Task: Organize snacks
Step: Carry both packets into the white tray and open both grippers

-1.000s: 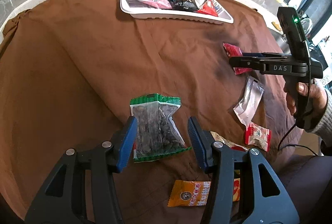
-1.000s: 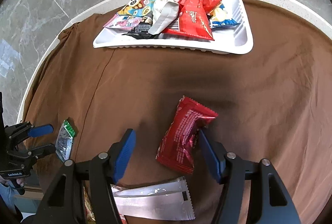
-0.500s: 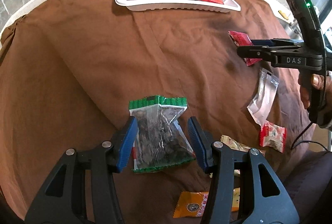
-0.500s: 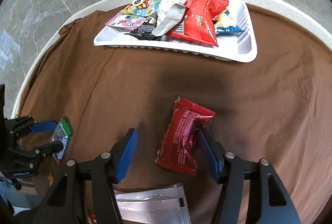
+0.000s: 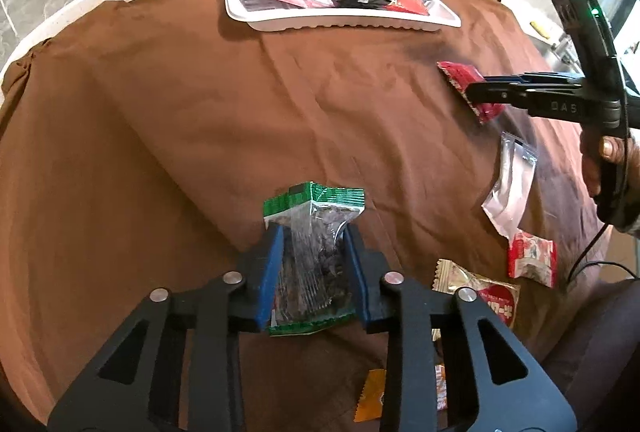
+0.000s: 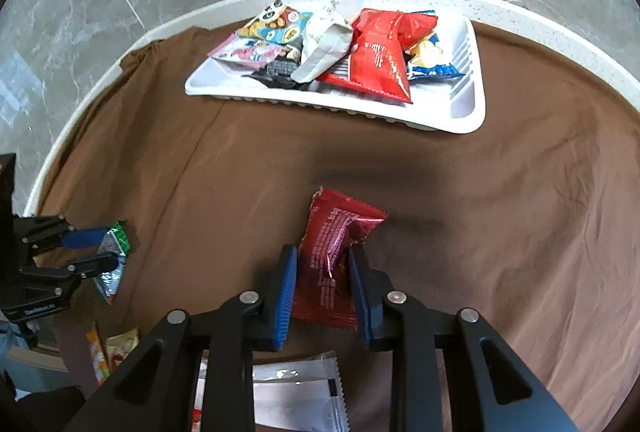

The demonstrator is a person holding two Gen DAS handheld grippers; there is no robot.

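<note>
My left gripper [image 5: 313, 236] is shut on a clear packet of dark seeds with green ends [image 5: 316, 228], squeezed between the blue pads above the brown cloth. My right gripper [image 6: 323, 259] is shut on a red foil snack packet [image 6: 336, 232]. The same red packet shows in the left wrist view [image 5: 460, 76], held by the right gripper [image 5: 486, 90]. A white tray [image 6: 468, 112] with several snack packets stands at the table's far side; it also shows in the left wrist view [image 5: 344, 24].
Loose on the brown cloth: a silver pouch [image 5: 510, 188], a small red-white packet [image 5: 532, 258], a beige-red packet [image 5: 480, 292] and an orange packet [image 5: 372, 396]. The silver pouch [image 6: 296, 400] lies under my right gripper. The round table's white rim [image 6: 100, 88] borders the marble floor.
Both grippers have closed: the left on the green-ended seed packet, the right on the red foil packet. Both packets now sit crumpled between the pads.
</note>
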